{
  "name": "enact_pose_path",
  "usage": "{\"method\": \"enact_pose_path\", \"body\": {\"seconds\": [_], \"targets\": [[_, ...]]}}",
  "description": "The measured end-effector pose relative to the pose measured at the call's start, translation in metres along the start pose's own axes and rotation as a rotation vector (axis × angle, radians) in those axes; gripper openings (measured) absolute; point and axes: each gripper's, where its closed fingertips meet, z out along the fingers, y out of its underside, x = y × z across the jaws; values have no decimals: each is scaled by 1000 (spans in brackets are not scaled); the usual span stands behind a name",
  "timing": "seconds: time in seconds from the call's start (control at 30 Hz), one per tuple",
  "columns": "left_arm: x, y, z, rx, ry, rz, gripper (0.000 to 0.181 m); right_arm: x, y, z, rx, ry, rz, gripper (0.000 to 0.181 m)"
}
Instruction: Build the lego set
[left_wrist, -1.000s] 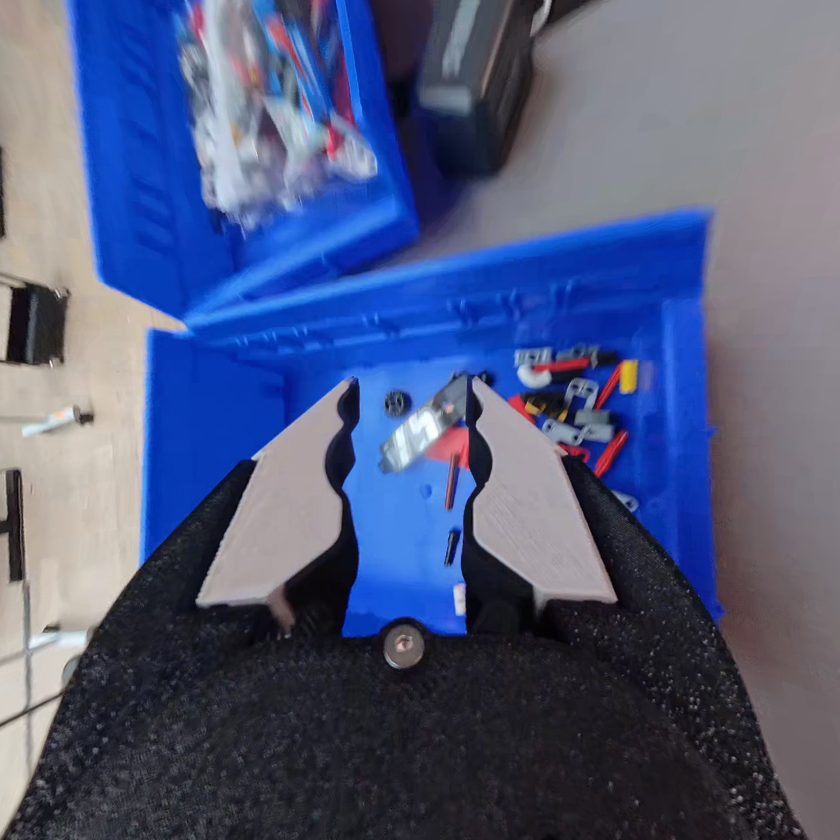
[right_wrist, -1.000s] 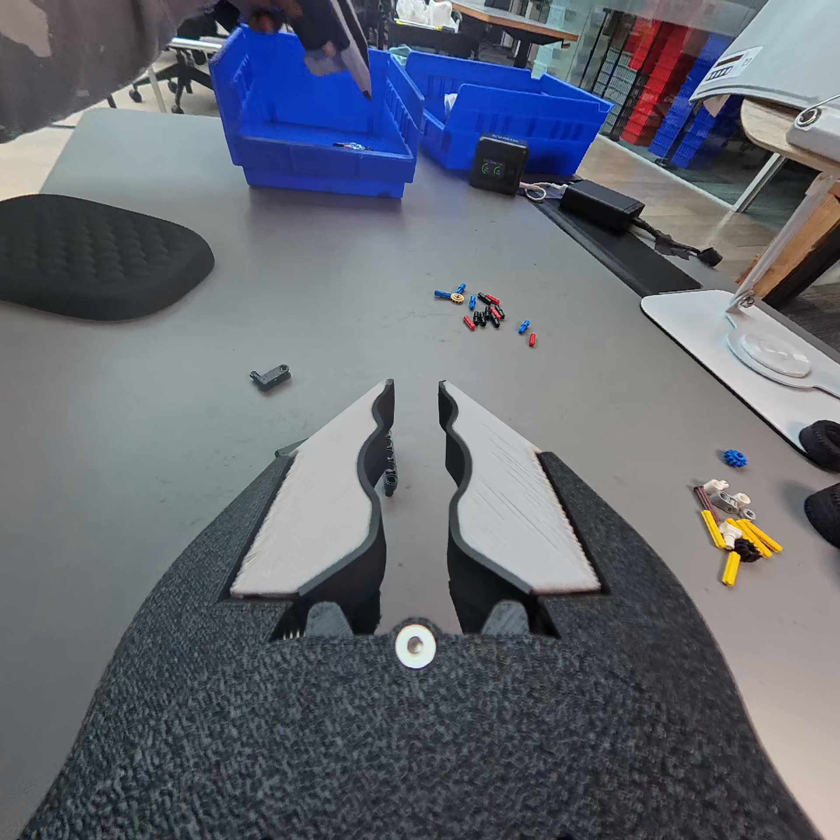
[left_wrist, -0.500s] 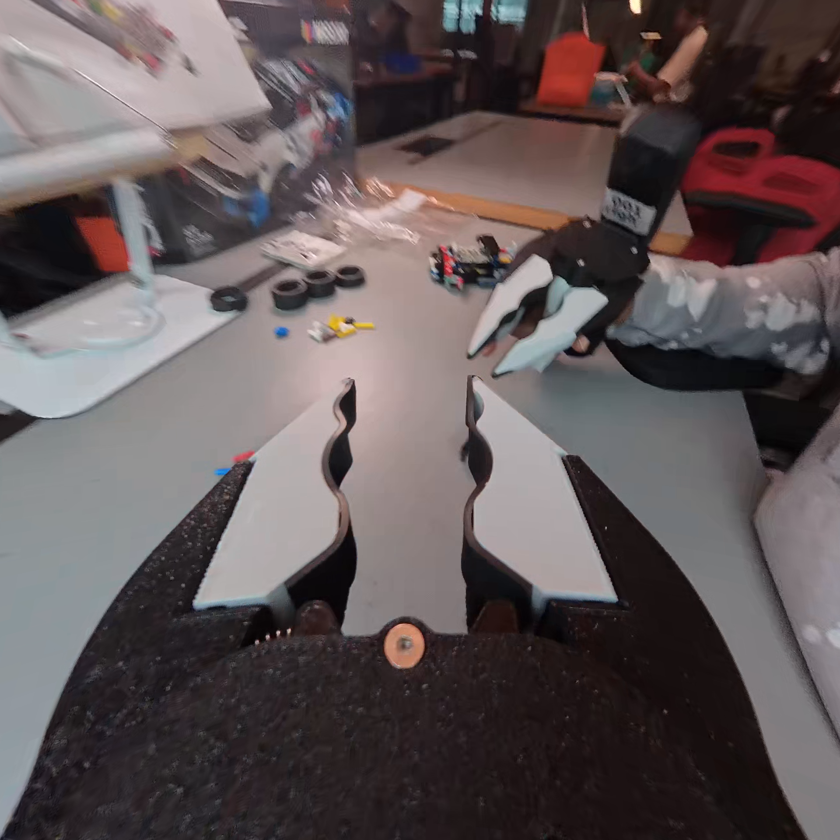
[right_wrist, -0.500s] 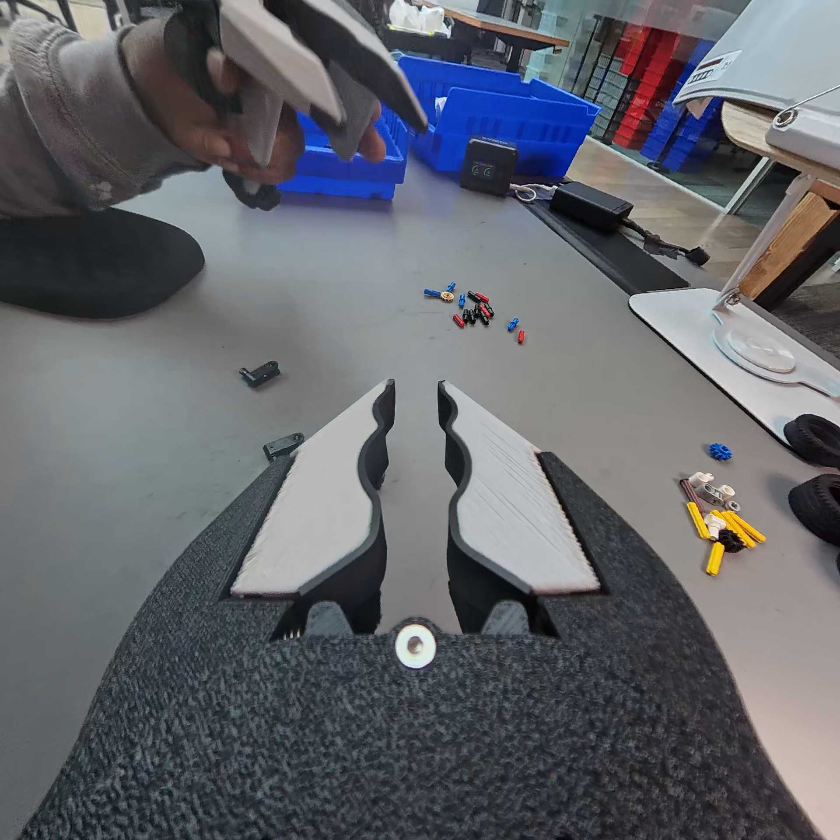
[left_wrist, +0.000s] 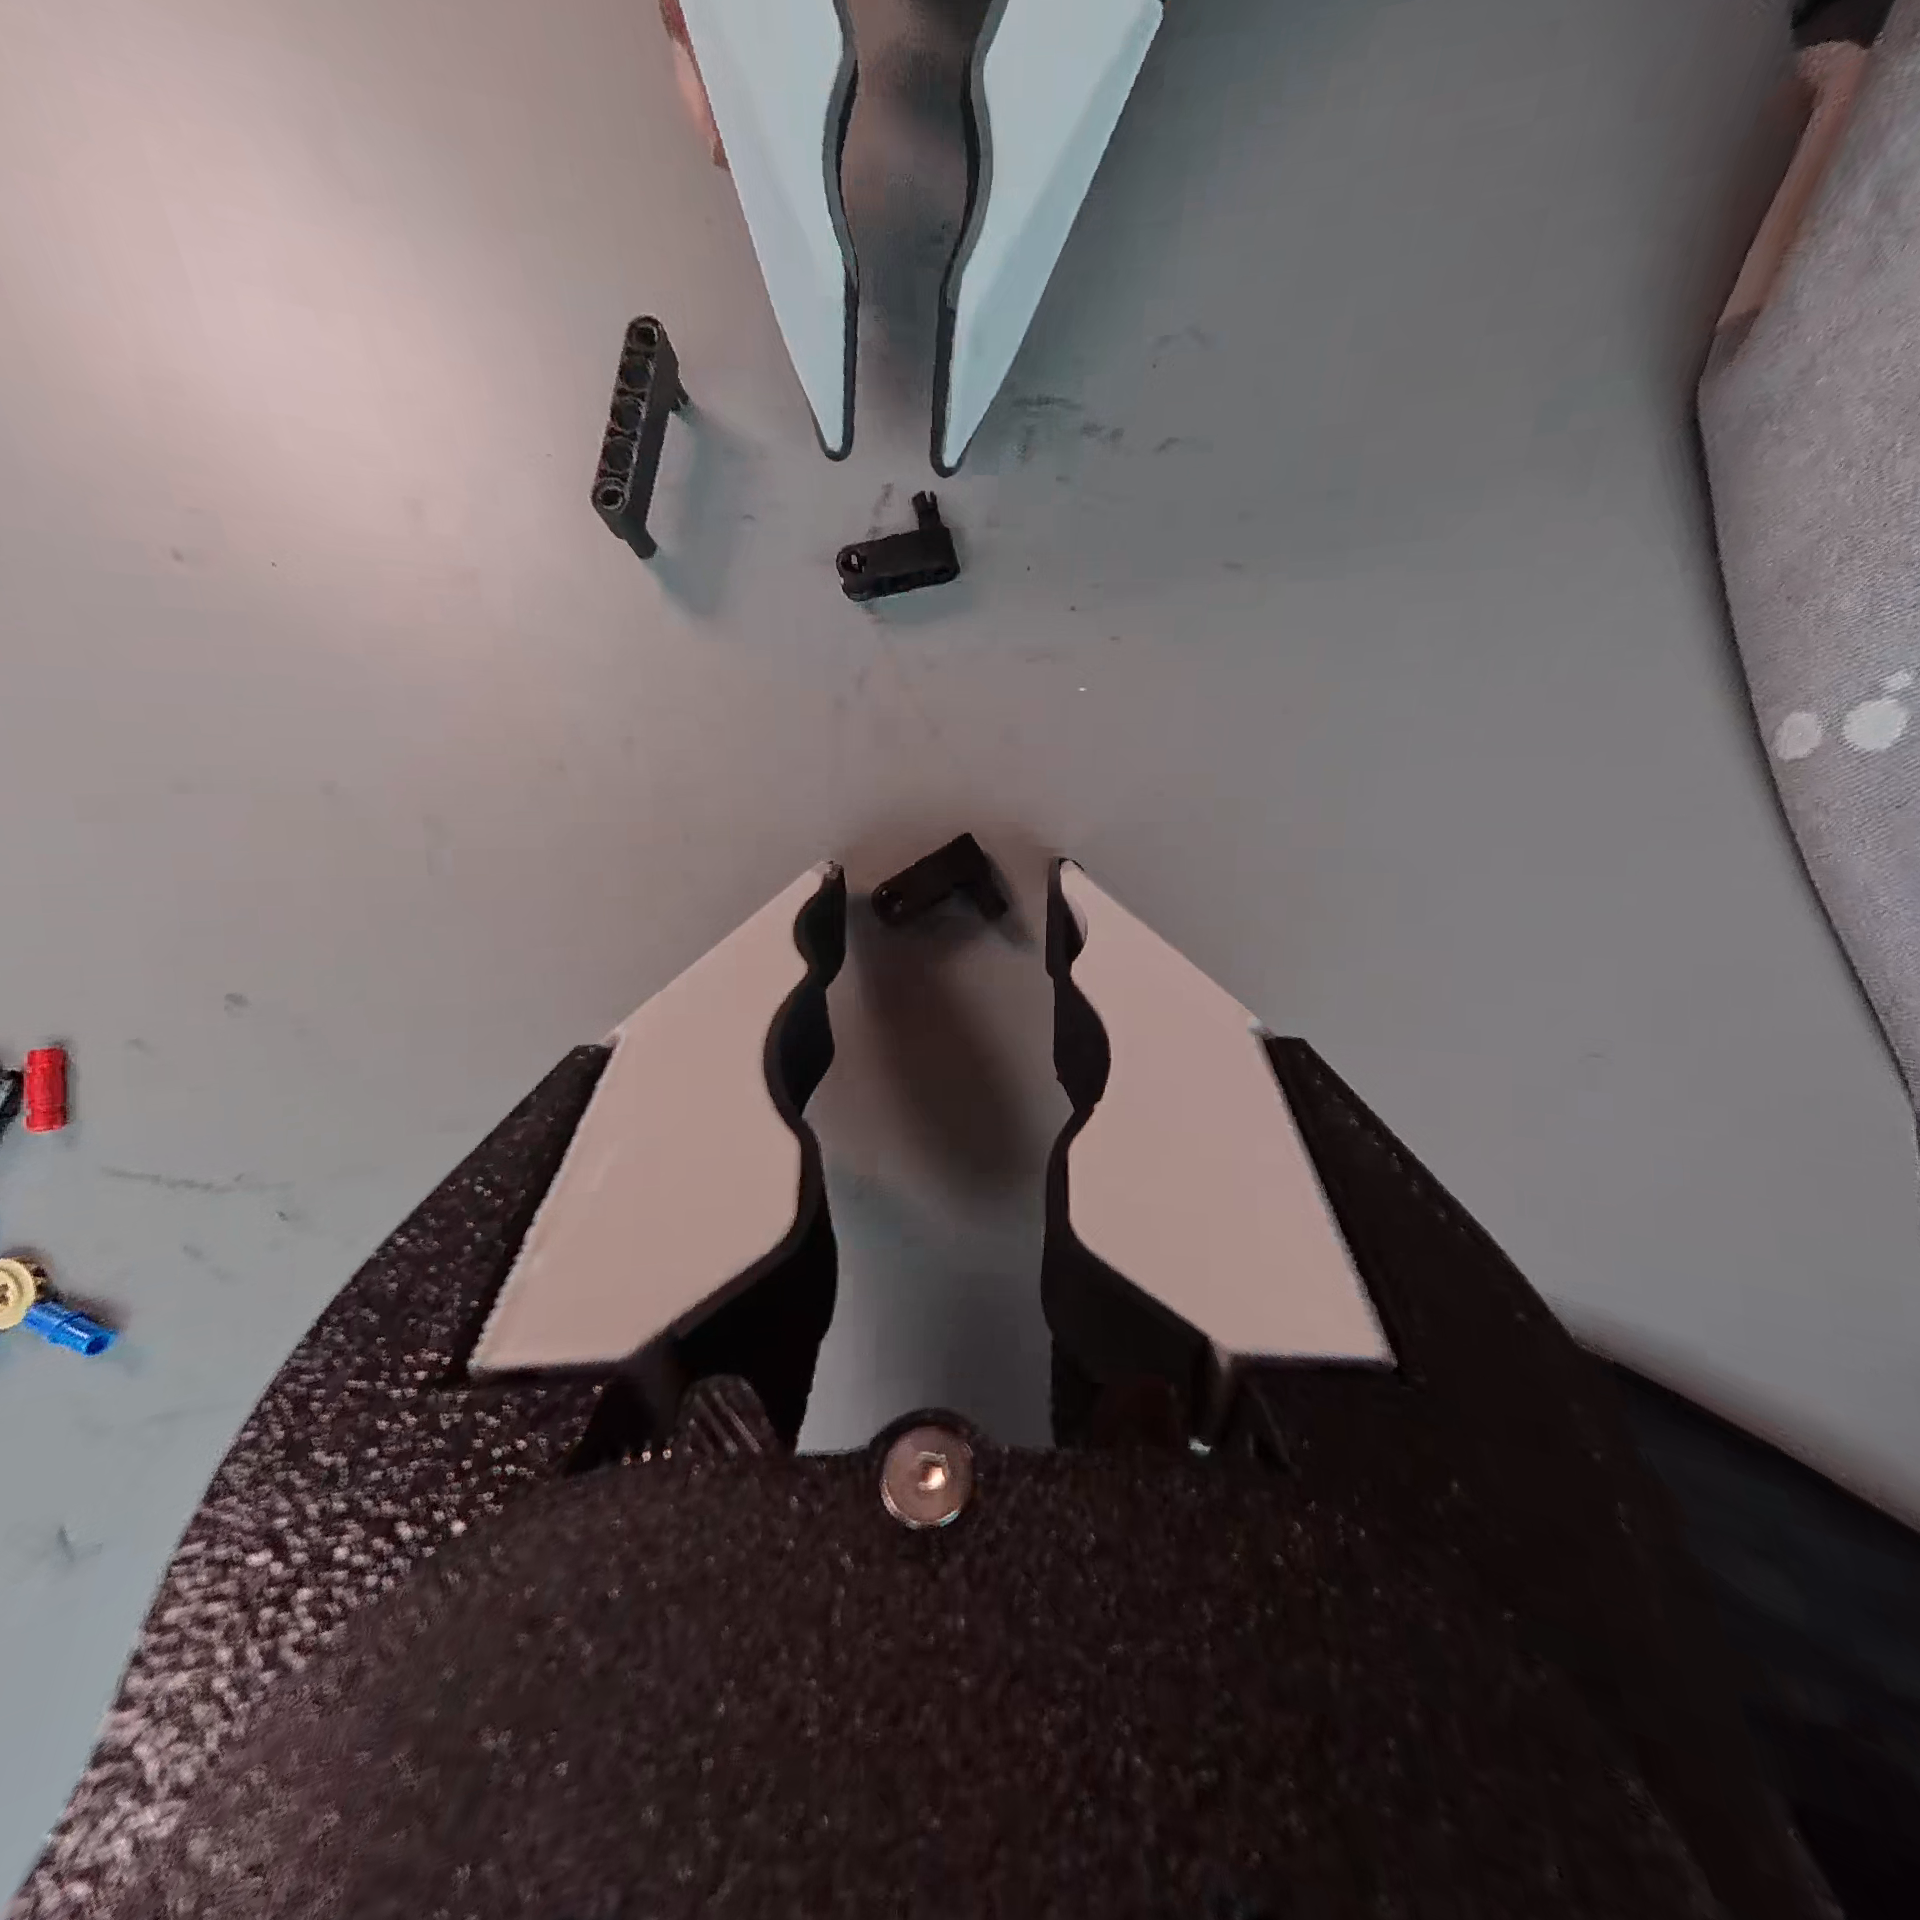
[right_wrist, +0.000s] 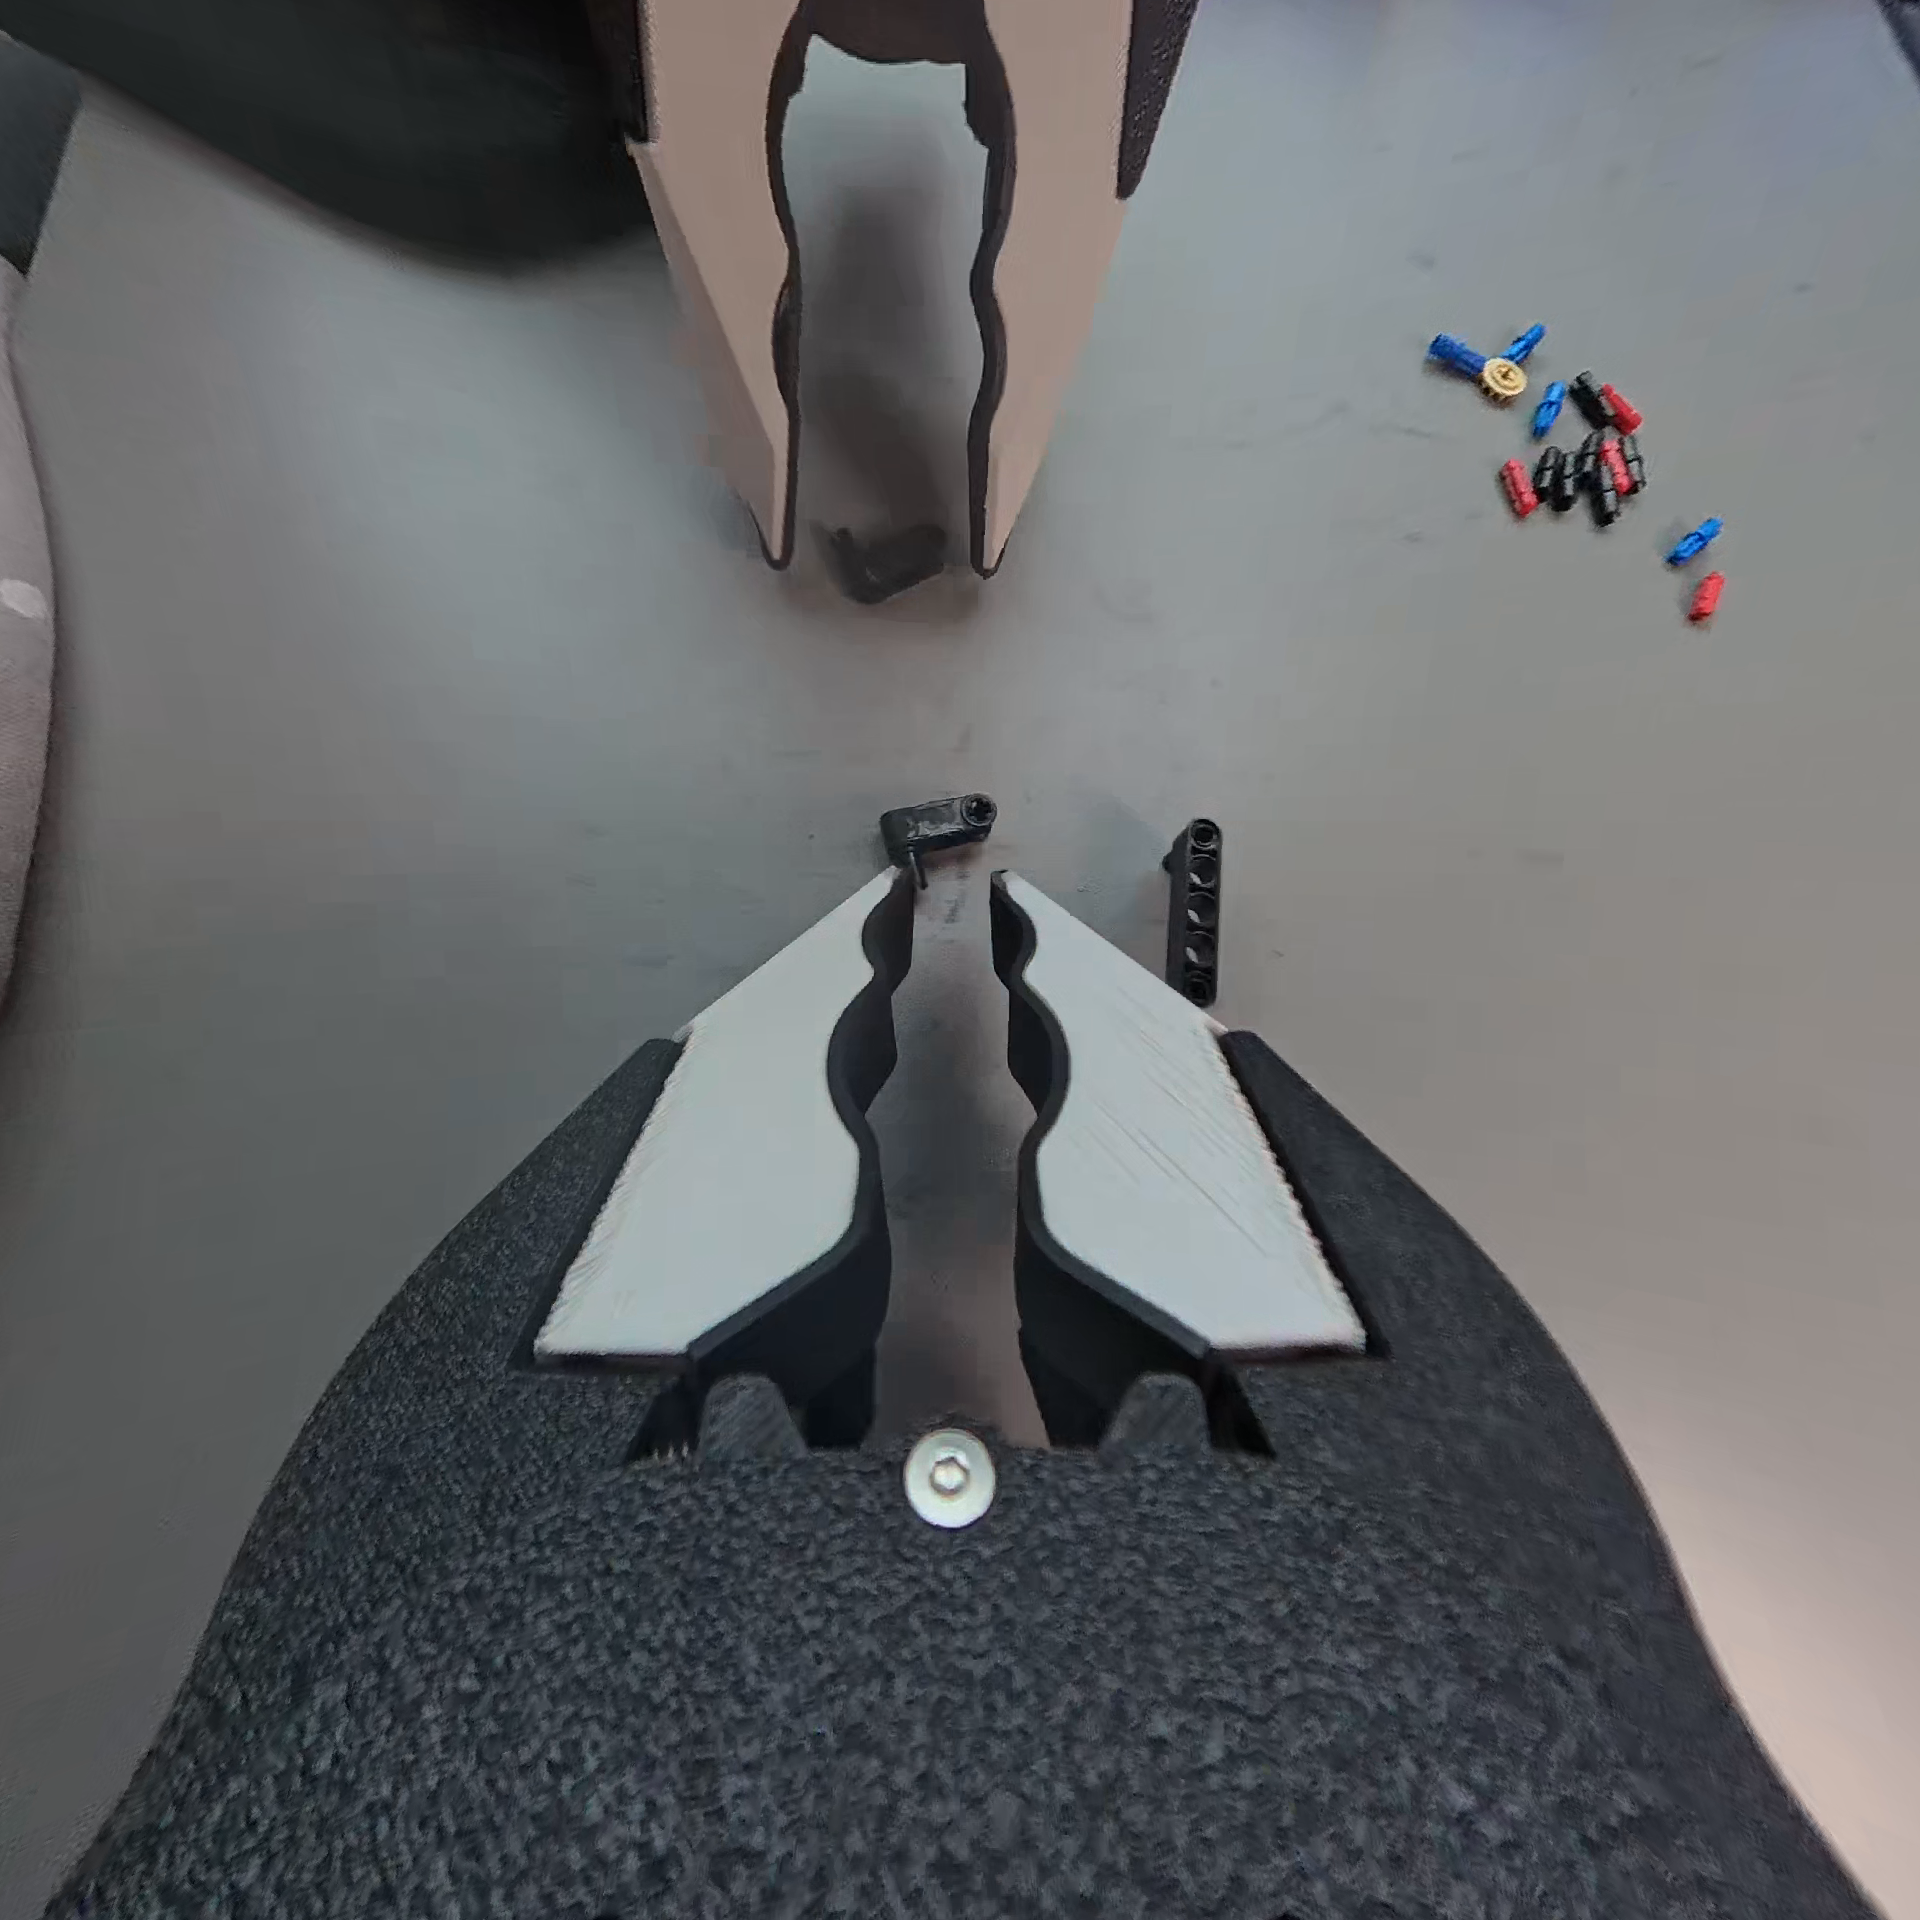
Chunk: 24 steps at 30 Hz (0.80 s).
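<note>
Both grippers point down at the grey table, tip to tip. My left gripper (left_wrist: 948, 868) is open, and its tips stand either side of a small black L-shaped lego connector (left_wrist: 940, 883) lying on the table. From the right wrist view it is the gripper at the top (right_wrist: 883, 561), with that connector (right_wrist: 883, 556) between its tips. My right gripper (right_wrist: 945, 878) is open with a narrow gap and empty. Just ahead of its tips lies a second small black connector (right_wrist: 940, 821), which also shows in the left wrist view (left_wrist: 899, 556). A black beam with holes (right_wrist: 1195, 914) lies beside the right fingers.
A loose pile of red, blue and black pins with a tan gear (right_wrist: 1569, 457) lies to the right. A red pin (left_wrist: 44, 1086) and a blue pin (left_wrist: 68, 1330) sit at the left edge. A black pad (right_wrist: 312, 156) and a grey sleeve (left_wrist: 1829, 520) border the table. The left gripper's tips are roughly 8 cm from the right gripper's. The red pin (left_wrist: 44, 1086) is about 15 cm from my left fingertips. It is also in sight in the right wrist view (right_wrist: 1517, 488).
My left gripper has swung from the blue bin across the table and down, so its tips now stand either side of a black connector. My right gripper has tilted down over the other one.
</note>
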Motion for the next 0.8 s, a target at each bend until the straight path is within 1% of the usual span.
{"method": "enact_pose_path", "body": {"seconds": [0.07, 0.13, 0.2, 0.3, 0.4, 0.47, 0.53, 0.63, 0.73, 0.8], "targets": [[0, -2, 3, 12, 1, 10, 24, -5, 0, 4, -17, -16, -5, 14], [-4, -5, 5, 26, -24, 20, 24, -6, 0, 7, -25, -20, -8, 14], [0, -12, 7, 62, -4, 24, 24, -6, -1, 9, -32, -19, -14, 12], [-1, -25, 9, 123, -8, 6, 33, -5, 1, 11, -59, -2, -49, 3], [-1, -34, 11, 167, -17, 2, 37, -10, 0, 11, -52, -23, -65, 3], [-6, -40, 12, 183, -71, 28, 40, -12, -3, 9, -19, -33, -56, 3], [-5, -49, 10, 222, -99, 68, 40, -13, -10, 5, 32, -62, 3, 2], [-5, -60, 7, 250, -163, 143, 35, -12, -32, -7, 157, -132, 156, 3], [-5, -70, 3, 290, -213, 179, 21, -13, -45, -15, 238, -210, 285, 2], [-8, -73, -2, 314, -229, 167, 17, -11, -49, -19, 275, -222, 326, 2]]}}
